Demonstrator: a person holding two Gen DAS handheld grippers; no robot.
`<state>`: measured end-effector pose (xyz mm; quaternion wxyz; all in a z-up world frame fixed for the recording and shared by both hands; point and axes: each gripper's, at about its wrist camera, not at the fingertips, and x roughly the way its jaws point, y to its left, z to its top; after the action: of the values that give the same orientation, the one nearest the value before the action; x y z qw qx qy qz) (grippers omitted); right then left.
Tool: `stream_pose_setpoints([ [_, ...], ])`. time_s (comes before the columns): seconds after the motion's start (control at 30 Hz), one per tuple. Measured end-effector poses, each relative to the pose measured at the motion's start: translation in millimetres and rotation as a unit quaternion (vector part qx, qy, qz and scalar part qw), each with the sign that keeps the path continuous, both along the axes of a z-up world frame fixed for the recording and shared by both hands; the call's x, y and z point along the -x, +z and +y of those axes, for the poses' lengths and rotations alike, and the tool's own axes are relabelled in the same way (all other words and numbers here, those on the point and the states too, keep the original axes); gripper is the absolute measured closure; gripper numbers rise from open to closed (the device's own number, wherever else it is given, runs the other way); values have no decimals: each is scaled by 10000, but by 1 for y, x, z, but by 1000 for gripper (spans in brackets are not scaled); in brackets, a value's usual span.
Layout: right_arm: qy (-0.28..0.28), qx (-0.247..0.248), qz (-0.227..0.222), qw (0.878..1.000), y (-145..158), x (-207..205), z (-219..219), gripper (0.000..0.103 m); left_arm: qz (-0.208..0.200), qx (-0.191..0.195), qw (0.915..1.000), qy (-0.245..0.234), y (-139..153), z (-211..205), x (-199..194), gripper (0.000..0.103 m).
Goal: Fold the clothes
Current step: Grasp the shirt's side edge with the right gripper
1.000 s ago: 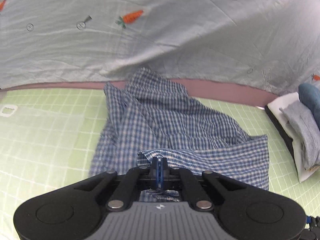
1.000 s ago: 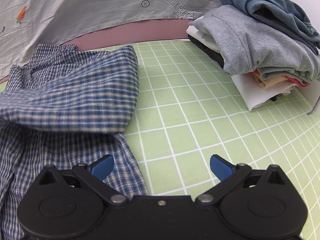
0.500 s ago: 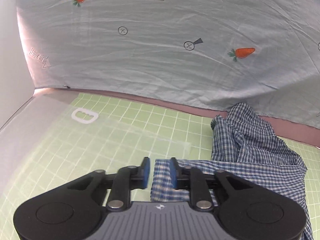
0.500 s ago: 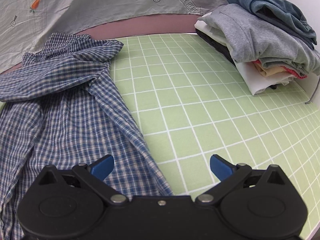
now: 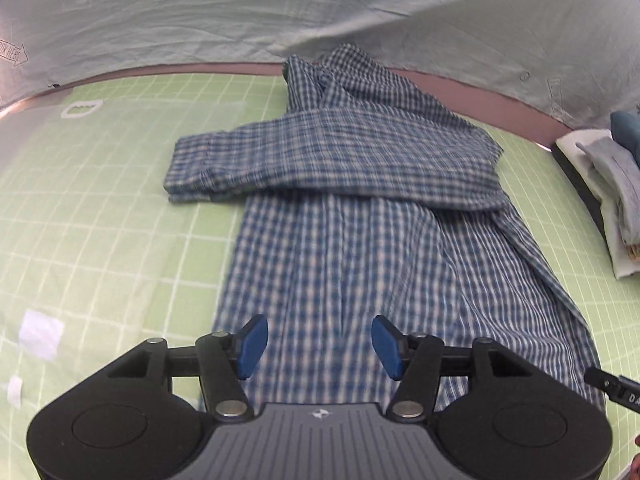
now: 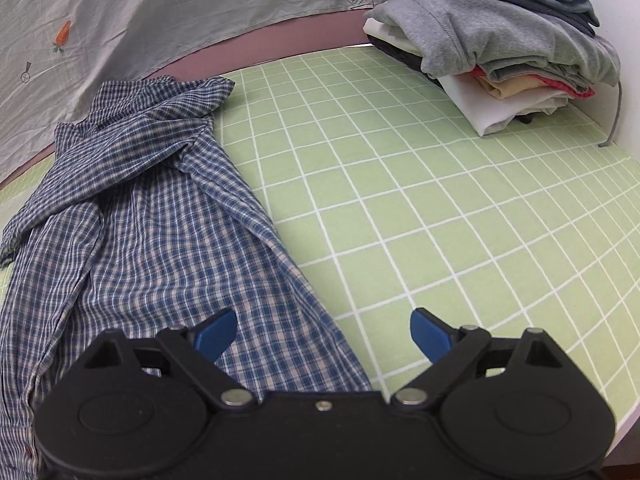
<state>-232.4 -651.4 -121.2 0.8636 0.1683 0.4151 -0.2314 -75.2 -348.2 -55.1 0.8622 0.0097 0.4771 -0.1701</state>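
A blue-and-white checked shirt [image 5: 344,240] lies lengthwise on the green grid mat [image 5: 100,208], one sleeve [image 5: 280,160] folded across its chest with the cuff poking out to the left. My left gripper [image 5: 316,344] hovers above the shirt's lower part, its jaws opening with nothing between them. In the right wrist view the same shirt [image 6: 152,216] fills the left side. My right gripper [image 6: 324,334] sits over the shirt's right hem, its jaws wide apart but closing, gripping no cloth.
A stack of folded clothes [image 6: 500,40] stands at the mat's far right corner, also seen at the right edge as the folded pile [image 5: 616,184]. A grey sheet with carrot prints [image 5: 280,12] hangs behind the mat. White tape scraps [image 5: 40,332] lie at the left.
The left gripper carried the sleeve across to the left, let it go and drew back over the shirt's lower part. The right gripper shifted slightly and narrowed a little.
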Motion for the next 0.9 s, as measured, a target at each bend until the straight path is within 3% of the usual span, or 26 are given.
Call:
stream_pose_setpoints([
  [0.27,702,-31,45,9975,-8,10,-2,41,-31,-229,9995,196,-3,-1,55,44],
  [0.43,918,23,185,9956,-14,14,0,67,158,-307,9983,461,-8,13,66,44],
  [0.47,937,42,210,9954,-15,16,1,68,177,-313,9983,455,-8,15,67,44],
  [0.6,969,4,213,9951,-14,21,4,94,237,-422,9984,309,-8,21,67,44],
  [0.9,676,-181,-165,9974,9,27,41,98,177,-326,9993,-96,-5,42,55,44],
])
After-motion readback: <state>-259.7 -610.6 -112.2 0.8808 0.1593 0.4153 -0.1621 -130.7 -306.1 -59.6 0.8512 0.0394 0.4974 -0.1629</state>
